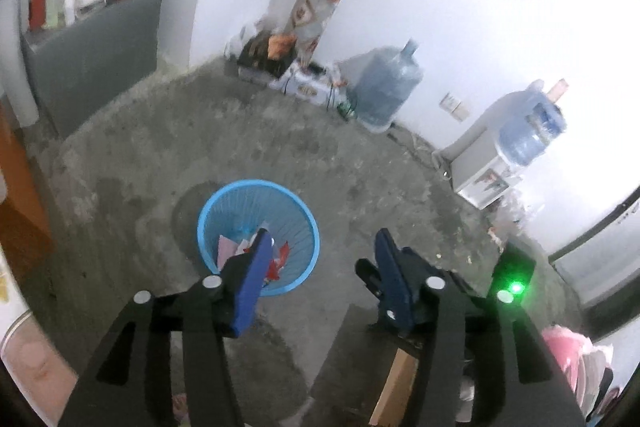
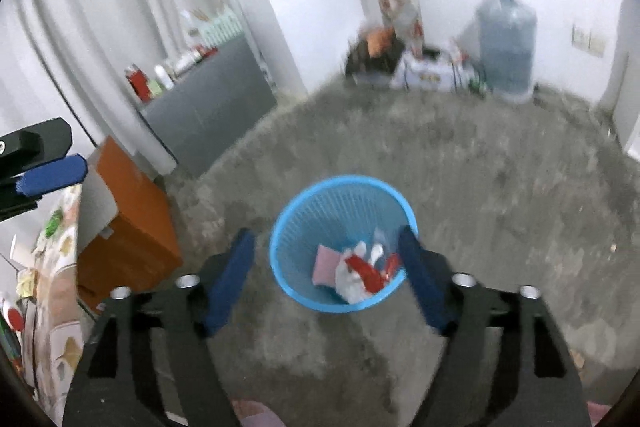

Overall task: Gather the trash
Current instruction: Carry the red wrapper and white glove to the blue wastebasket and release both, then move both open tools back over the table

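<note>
I hold both grippers above a round blue plastic mesh basket [image 2: 343, 211] that stands on the grey concrete floor [image 2: 500, 187]. The left gripper [image 1: 322, 247] is released, its blue-padded jaws standing apart with nothing between them, the left pad overlapping the basket's inside in its own view. The right gripper [image 2: 328, 247] is also released, jaws spread wide on either side of the basket and gripping nothing. The trash [image 2: 356, 269] lies at the bottom of the basket: a pink flat piece, crumpled white paper and red-and-white wrappers (all a bit blurred). A large blue water jug [image 2: 506, 43] stands by the far white wall.
</note>
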The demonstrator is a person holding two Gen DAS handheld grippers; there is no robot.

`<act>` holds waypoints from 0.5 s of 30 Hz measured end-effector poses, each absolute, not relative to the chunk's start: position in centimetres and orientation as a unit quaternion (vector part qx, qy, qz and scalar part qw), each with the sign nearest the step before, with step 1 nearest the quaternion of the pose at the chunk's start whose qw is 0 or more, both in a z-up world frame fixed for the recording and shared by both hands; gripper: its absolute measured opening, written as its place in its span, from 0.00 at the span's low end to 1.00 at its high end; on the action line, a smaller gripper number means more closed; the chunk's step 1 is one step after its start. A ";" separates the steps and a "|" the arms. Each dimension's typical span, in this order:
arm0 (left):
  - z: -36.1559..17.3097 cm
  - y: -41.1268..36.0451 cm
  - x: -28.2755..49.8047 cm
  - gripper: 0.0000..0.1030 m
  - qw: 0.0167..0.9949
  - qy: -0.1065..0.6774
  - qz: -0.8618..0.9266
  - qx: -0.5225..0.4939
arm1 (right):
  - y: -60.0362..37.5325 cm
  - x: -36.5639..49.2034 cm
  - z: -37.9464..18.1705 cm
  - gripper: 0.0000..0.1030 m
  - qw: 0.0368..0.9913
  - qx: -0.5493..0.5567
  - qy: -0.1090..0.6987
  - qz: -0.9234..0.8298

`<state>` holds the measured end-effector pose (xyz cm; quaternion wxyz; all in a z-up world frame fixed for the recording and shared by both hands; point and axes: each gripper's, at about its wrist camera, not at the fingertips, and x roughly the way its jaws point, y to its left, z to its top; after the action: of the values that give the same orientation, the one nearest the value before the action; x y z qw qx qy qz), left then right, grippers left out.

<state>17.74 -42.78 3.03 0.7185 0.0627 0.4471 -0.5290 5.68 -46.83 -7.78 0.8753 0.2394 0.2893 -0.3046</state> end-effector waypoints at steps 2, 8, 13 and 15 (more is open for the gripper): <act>4.5 -39.7 17.1 0.55 0.734 0.424 -0.528 0.055 | -44.9 5.0 -6.2 0.92 0.885 0.222 0.268 -0.310; 7.3 -30.7 15.4 0.63 0.770 0.387 -0.504 0.054 | -41.0 4.4 -3.5 0.92 0.905 0.186 0.248 -0.291; 10.1 -21.9 15.8 0.65 0.811 0.369 -0.454 0.014 | -38.8 4.9 -1.9 0.92 0.921 0.172 0.244 -0.251; 11.2 -18.7 16.1 0.67 0.826 0.363 -0.431 0.009 | -37.9 5.2 -1.1 0.92 0.928 0.168 0.241 -0.229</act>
<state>16.12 -18.73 11.19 0.8263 0.0087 0.3628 -0.4308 5.19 -37.87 -1.08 0.9281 0.1676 0.2410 -0.2291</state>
